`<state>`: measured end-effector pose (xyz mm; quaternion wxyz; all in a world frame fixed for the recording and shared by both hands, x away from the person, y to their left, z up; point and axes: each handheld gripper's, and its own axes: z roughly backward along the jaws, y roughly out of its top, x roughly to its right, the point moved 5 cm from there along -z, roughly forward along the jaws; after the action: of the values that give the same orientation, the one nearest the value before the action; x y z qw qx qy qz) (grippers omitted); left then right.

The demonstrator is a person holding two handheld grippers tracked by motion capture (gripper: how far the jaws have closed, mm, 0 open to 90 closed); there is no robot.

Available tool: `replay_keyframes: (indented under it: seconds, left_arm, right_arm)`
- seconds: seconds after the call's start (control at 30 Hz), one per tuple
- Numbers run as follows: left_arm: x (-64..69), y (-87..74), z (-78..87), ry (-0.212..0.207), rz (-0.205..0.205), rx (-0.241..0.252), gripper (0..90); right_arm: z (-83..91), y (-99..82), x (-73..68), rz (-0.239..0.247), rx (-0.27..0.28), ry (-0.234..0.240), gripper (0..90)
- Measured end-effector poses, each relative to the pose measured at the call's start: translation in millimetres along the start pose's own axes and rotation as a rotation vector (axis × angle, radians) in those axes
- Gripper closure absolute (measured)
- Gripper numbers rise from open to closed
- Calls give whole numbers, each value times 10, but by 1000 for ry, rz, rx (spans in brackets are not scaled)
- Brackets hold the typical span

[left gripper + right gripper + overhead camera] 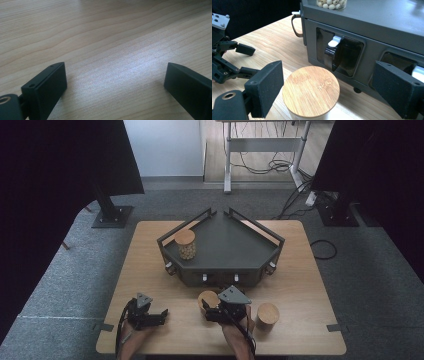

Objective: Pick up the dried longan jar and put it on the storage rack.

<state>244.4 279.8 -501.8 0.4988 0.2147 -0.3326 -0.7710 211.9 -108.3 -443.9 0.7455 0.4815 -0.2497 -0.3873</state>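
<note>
A white jar with a bamboo lid (310, 91) stands on the wooden table (150, 270), just in front of the dark grey drawer unit (367, 27). My right gripper (328, 67) is open, one jaw on each side of this jar (207, 299) without touching it. A second lidded jar (267, 315) stands to the right of my right hand. A third jar, holding pale beads (185, 244), sits on top of the unit at its left. My left gripper (115, 68) is open and holds nothing, low over bare wood at the front left (161, 316).
The drawer unit's top is a tray with low side rails (260, 231). Its front has recessed drawers with white-tipped dark latches (333, 43). My left gripper (229, 65) lies to the left in the right gripper view. Black stands and cables sit on the floor beyond the table.
</note>
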Motion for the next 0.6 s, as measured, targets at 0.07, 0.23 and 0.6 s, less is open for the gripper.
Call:
replay_keyframes:
  seconds: [0.07, 0.23, 0.6]
  left_arm:
    - [0, 0, 0, 0, 0, 0, 43]
    - [0, 0, 0, 0, 0, 0, 43]
    - [0, 0, 0, -1, 0, 0, 43]
  right_arm:
    - [-15, 2, -8, 3, 0, 2, 103]
    - [-52, 1, -35, 6, -3, 8, 103]
    - [-143, -7, -80, 9, -6, 20, 97]
